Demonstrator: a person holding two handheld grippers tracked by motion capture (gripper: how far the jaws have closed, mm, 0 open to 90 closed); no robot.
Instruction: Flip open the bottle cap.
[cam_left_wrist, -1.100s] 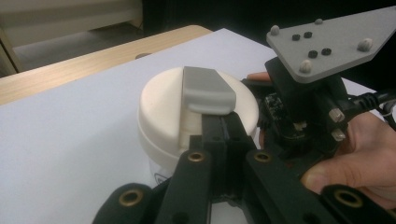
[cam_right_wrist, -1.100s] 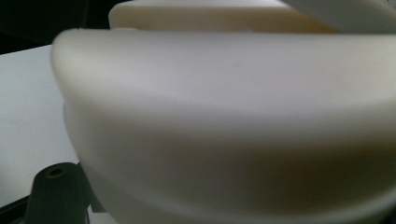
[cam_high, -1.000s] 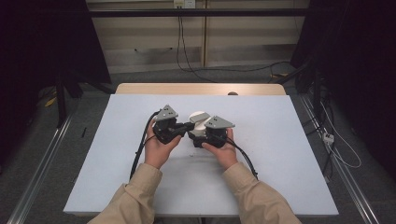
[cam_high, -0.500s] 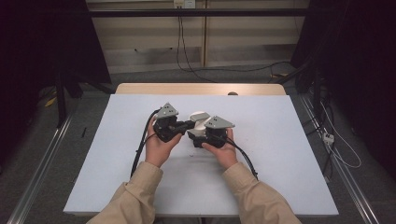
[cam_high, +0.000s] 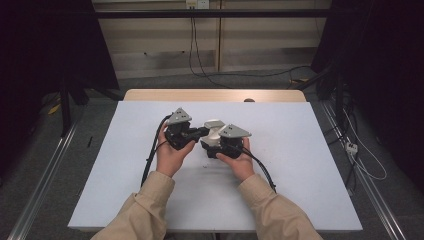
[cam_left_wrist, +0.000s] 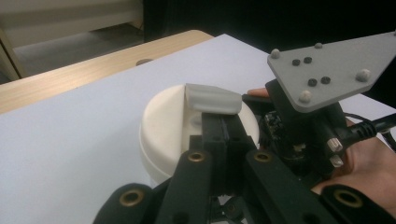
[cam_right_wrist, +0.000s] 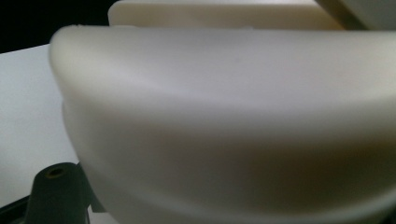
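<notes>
Looks like a lab or recording studio setup, not anybody's home. There's a table (cam_high: 300, 200) with a plain pale sheet over it, wooden edge (cam_high: 215, 95) poking out at the far side, and black curtains (cam_high: 45, 60) hanging on both sides. Metal rails (cam_high: 30, 210) run along the grey floor, loose cables (cam_high: 240, 75) trail across it, and there's a wall socket (cam_high: 196, 4) up on the bare back wall.

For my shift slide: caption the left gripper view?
Left claw, jaws shut, at the grey tab on the round white container; right claw's plate beside it.
</notes>
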